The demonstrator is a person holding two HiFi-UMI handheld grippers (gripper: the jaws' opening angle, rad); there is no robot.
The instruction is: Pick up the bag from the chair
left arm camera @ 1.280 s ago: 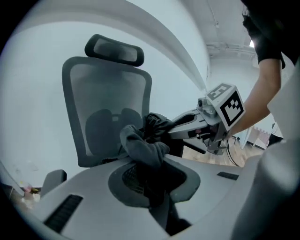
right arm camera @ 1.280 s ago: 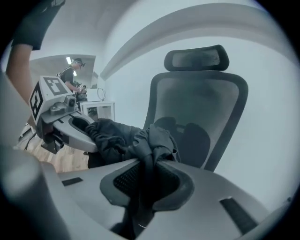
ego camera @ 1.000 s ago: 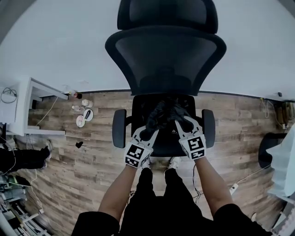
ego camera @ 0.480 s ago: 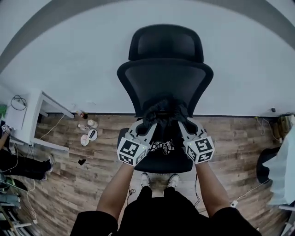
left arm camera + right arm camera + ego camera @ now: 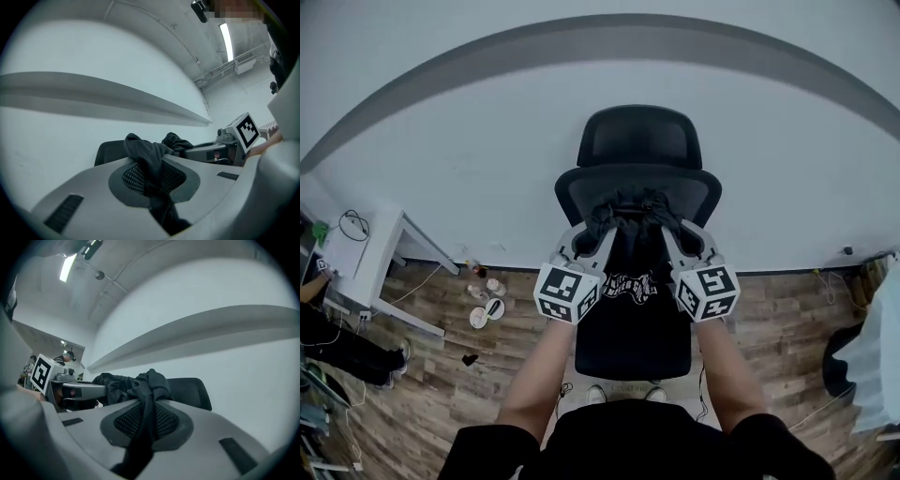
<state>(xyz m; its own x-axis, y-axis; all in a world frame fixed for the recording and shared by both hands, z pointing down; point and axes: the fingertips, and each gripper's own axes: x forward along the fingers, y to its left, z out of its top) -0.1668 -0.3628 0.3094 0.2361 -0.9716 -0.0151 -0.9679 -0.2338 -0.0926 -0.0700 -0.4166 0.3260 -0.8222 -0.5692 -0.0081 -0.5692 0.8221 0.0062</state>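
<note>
Head view: bag (image 5: 628, 281) aloft over chair seat (image 5: 633, 352)

Bag (image 5: 630, 285) before chair (image 5: 637, 141); desk (image 5: 358, 255) at left

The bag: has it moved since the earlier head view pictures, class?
Yes. The bag has risen off the chair seat and now hangs before the backrest, gripped by the left claw and right claw.

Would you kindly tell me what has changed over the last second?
The left gripper and right gripper rose, lifting the bag off the seat of the chair; it now hangs between them before the backrest. Both stayed shut on the bag's top, and the chair stayed put.
</note>
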